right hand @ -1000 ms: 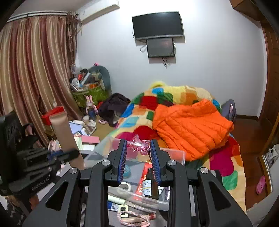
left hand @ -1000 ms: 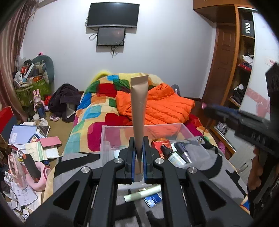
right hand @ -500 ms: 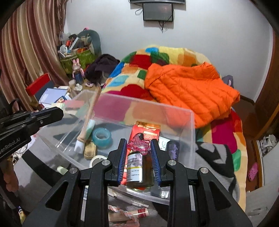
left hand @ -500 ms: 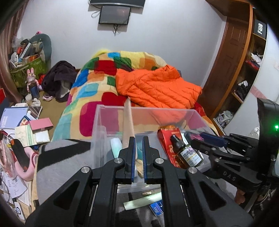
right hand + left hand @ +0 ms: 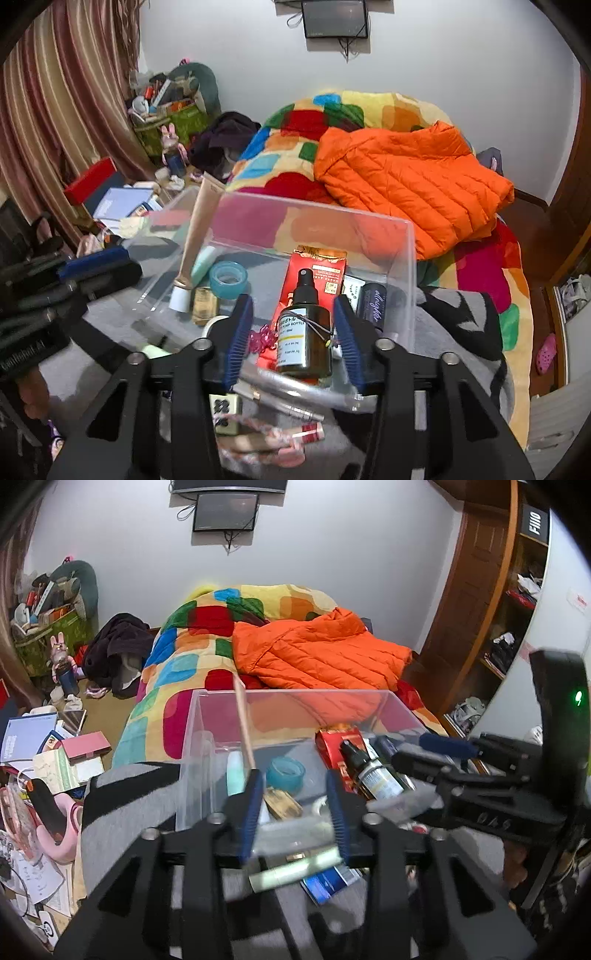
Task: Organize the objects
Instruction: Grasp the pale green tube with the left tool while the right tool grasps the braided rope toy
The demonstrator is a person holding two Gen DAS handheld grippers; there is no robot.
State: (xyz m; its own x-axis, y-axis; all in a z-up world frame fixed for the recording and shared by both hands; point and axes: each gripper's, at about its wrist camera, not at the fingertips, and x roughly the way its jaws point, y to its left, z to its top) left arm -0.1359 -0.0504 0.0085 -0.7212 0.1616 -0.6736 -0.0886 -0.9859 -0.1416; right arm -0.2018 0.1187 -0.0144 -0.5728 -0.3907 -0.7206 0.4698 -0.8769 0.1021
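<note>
Left wrist | left gripper (image 5: 295, 812) opening, tan tube (image 5: 243, 725) freed, leaning in clear bin (image 5: 295, 694) just ahead

Left gripper (image 5: 293, 805) and right gripper (image 5: 293, 332) both tilted downward, jaws opening, pads clear

1 clear bin (image 5: 408, 258), 1 amber pump bottle (image 5: 304, 332), 1 red pkt (image 5: 319, 264), 1 teal tape roll (image 5: 228, 278), 1 tan tube (image 5: 197, 236), 1 dark purple tube (image 5: 373, 302), 1 orange jacket (image 5: 413, 177), 2 hand-held grippers, left hand-held gripper (image 5: 295, 808), right hand-held gripper (image 5: 293, 338)
</note>
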